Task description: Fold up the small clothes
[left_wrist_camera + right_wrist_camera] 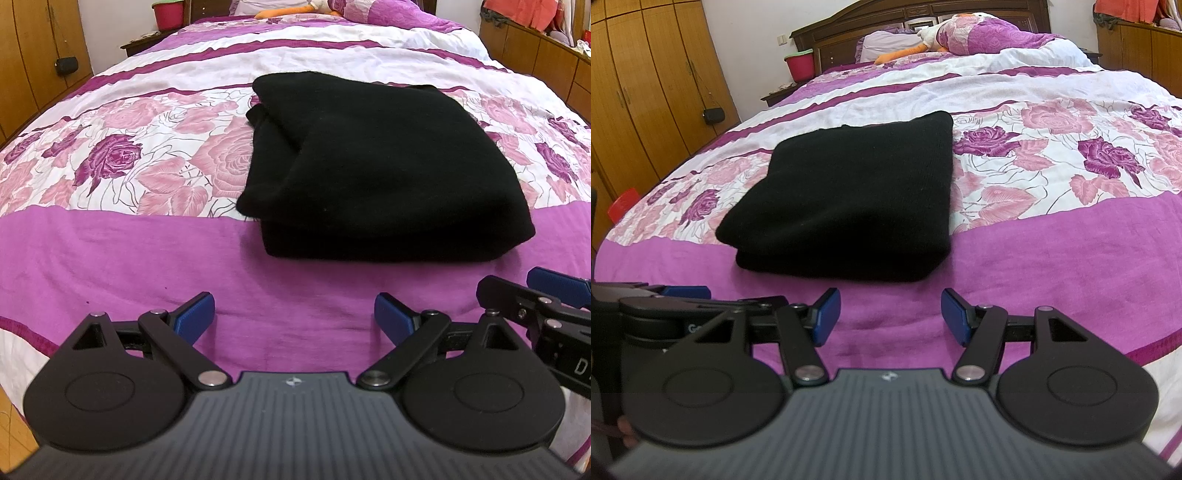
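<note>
Lying folded lengthwise: black garment (380, 162).

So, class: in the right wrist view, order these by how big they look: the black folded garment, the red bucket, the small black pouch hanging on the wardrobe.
1. black folded garment, by far
2. red bucket
3. small black pouch

The bucket and pouch sit much farther from the camera, so true sizes stay unsure.
</note>
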`<state>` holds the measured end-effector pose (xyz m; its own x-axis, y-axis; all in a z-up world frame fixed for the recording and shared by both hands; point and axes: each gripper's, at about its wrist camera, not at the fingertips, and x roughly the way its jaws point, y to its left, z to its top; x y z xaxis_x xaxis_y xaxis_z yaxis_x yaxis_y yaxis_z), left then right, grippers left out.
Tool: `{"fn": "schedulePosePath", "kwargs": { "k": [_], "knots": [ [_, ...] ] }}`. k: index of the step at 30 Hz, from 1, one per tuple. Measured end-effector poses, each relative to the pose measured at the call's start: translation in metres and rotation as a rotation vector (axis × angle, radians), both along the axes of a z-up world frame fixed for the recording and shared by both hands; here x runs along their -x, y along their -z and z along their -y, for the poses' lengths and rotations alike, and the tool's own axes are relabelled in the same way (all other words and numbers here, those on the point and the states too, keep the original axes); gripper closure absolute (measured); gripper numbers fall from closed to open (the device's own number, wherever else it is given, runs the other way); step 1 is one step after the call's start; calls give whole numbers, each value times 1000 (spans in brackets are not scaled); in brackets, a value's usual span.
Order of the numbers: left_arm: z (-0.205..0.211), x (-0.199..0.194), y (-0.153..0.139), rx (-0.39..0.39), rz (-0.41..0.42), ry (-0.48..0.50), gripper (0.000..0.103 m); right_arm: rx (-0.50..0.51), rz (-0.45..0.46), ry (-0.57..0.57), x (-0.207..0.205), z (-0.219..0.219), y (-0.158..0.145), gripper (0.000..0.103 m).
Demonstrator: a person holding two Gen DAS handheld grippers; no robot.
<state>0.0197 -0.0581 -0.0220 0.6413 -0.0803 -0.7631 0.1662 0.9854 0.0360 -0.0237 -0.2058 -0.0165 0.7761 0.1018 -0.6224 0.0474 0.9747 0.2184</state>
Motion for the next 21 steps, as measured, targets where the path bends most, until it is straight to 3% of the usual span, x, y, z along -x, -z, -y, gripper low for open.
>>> {"fn": "schedulePosePath", "kwargs": {
  "k": [21],
  "knots": [
    [0, 2, 0, 2, -3, 11, 7, 1, 4, -2, 1, 0, -1, 41]
  ]
}}
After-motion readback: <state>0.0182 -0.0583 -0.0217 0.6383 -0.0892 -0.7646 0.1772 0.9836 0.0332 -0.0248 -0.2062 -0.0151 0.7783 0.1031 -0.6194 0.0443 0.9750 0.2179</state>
